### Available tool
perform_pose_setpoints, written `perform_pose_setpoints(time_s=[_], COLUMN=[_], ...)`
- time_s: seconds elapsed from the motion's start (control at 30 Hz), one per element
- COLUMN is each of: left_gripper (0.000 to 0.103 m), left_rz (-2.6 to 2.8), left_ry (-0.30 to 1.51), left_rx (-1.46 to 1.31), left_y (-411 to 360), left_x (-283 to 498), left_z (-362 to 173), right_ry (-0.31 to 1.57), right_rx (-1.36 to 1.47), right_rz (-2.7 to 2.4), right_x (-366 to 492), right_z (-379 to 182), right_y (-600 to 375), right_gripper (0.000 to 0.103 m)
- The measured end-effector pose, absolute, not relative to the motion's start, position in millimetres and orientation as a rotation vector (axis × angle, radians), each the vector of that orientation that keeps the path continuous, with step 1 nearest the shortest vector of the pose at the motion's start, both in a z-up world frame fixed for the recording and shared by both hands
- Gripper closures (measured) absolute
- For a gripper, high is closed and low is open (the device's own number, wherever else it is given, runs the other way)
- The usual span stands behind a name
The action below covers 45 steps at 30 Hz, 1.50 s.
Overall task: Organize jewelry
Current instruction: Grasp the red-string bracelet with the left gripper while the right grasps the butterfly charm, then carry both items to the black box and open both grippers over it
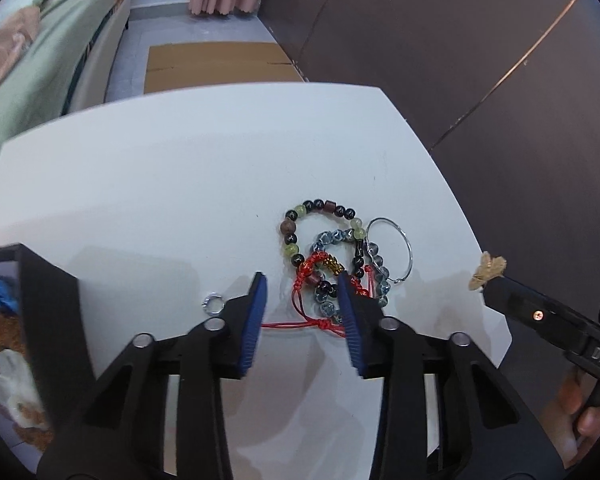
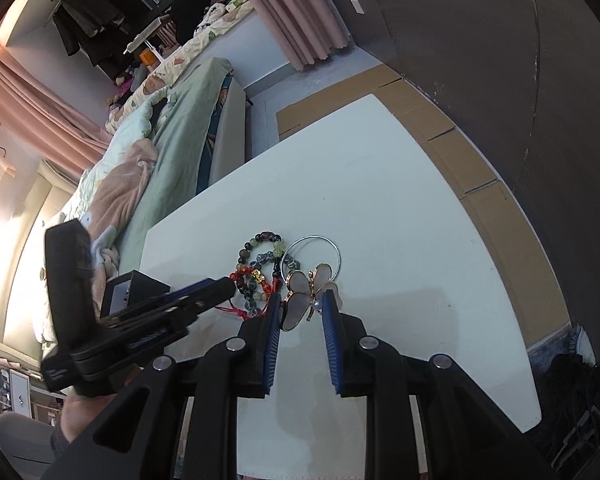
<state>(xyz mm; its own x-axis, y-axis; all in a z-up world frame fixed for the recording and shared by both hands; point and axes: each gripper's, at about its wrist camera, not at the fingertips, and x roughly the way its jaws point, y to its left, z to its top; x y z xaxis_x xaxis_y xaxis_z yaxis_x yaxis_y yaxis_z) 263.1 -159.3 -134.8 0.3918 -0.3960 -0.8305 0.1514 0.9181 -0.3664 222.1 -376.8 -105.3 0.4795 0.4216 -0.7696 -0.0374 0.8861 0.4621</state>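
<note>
A tangle of jewelry lies on the white table (image 1: 160, 184): a dark and green bead bracelet (image 1: 300, 220), a red cord bracelet (image 1: 312, 276), a blue-grey bead bracelet (image 1: 376, 276) and a thin silver hoop (image 1: 396, 248). A small silver ring (image 1: 213, 304) lies left of it. My left gripper (image 1: 302, 280) is open, its jaws either side of the red cord's near end. My right gripper (image 2: 302, 298) is shut on a gold butterfly brooch (image 2: 306, 292), held above the table right of the pile (image 2: 260, 272). The brooch also shows in the left wrist view (image 1: 487, 270).
A black open box (image 1: 40, 300) with colourful contents stands at the table's left near corner. A bed with green bedding (image 1: 40, 80) lies beyond the table's left side. Flattened cardboard (image 1: 216, 64) lies on the floor behind. A dark wall (image 1: 480, 60) runs along the right.
</note>
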Motion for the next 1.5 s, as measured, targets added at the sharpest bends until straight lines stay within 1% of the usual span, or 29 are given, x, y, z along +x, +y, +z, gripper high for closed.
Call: perform_pose_setpoints(time_s=[0.03,0.07,0.1,0.13,0.17,0.4,0.6,0.9,1.2,1.4,1.43,1.47,1.5], left_gripper=[0.074,0.074,0.081,0.093,0.098,0.098,0.098,0.098,0.098,0.098,0.096,0.091,0.065], left_rz=[-0.358,-0.368,-0.376,-0.398,-0.41,-0.441,-0.459,-0.391,-0.299,-0.266,-0.257,-0.247,-0.229], left_ry=[1.125,1.126,1.119,1.116,1.114,1.073,1.002,0.923,0.898,0.894,0.899,0.913,0.931], left_rx=[-0.254,-0.266,-0.278,-0.294,-0.299,-0.313,-0.334,-0.333,-0.346,-0.386,-0.392,-0.39,-0.384], left_y=[-160,-159,-159,-159,-160,-154,-140,-92,-37,-5,1,5,8], left_x=[264,264,263,262,261,247,227,205,187,183,184,185,186], left_z=[-138,-140,-141,-141,-139,-110,-73,-31,-24,-26,-28,-29,-32], right_ry=[1.039,1.039,1.039,1.037,1.036,1.025,0.991,0.939,0.876,0.879,0.882,0.882,0.88], right_rx=[0.414,0.414,0.413,0.413,0.412,0.41,0.431,0.419,0.337,0.286,0.278,0.272,0.267], right_rz=[0.29,0.29,0.291,0.291,0.292,0.293,0.317,0.367,0.466,0.527,0.542,0.557,0.568], right_x=[221,221,220,219,218,212,206,204,216,223,223,223,222], right_z=[-105,-104,-103,-102,-102,-96,-88,-66,-18,-5,-4,-5,-5], right_y=[-377,-378,-378,-378,-378,-379,-377,-353,-303,-258,-248,-240,-235], right_gripper=[0.083,0.083,0.083,0.083,0.083,0.082,0.083,0.082,0.082,0.082,0.082,0.082,0.082])
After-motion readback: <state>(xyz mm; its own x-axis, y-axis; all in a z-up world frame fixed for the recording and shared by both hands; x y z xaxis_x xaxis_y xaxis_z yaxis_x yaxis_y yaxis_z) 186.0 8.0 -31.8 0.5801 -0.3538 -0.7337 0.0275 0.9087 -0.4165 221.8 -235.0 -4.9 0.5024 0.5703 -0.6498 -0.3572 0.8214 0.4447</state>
